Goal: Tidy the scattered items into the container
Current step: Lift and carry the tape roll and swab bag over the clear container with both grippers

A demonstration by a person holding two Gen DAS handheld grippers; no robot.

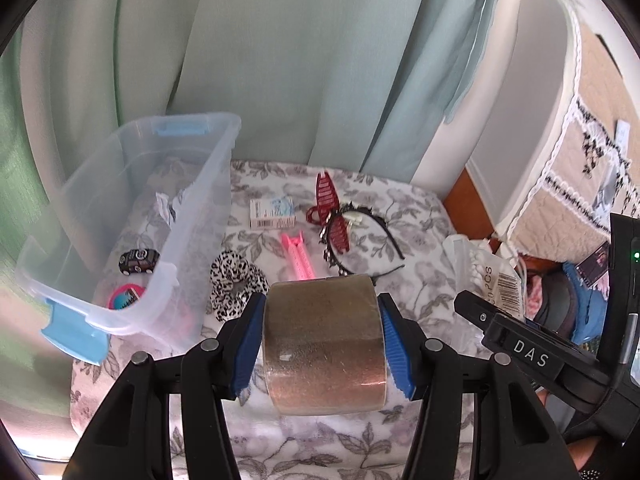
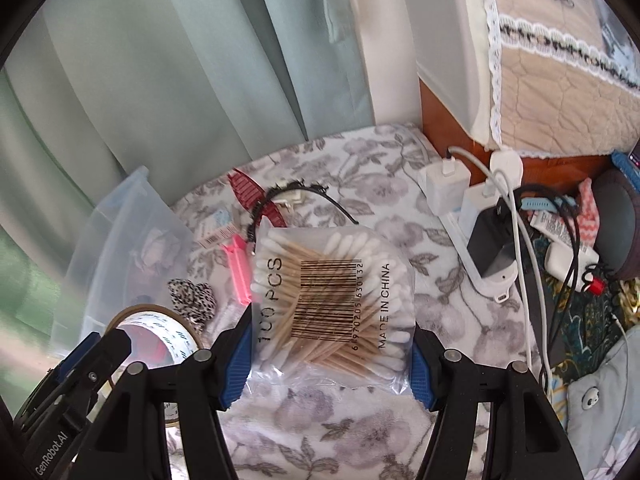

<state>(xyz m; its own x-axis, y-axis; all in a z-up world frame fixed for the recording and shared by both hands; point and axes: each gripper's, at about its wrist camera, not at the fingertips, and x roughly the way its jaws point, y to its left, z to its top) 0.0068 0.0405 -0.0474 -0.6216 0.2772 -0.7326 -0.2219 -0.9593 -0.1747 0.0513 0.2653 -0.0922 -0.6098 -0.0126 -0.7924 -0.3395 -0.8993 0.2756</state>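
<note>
left gripper [image 1: 322, 344]: tape roll [image 1: 325, 342] being clamped across its width, ready for the bin [image 1: 132, 216] | right gripper [image 2: 332, 354]: swab bag [image 2: 332, 300] being pinched by its edges so it's kept flat

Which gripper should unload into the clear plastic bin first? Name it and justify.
Left. The left gripper grips the brown packing tape roll, and the clear plastic bin with blue latches lies just to its left. The right gripper, holding the bag of cotton swabs, sits farther away.

One tape roll [image 1: 325, 342]; one swab bag [image 2: 332, 304]; one bin [image 1: 132, 216]; two hair clips [image 1: 334, 210].
</note>
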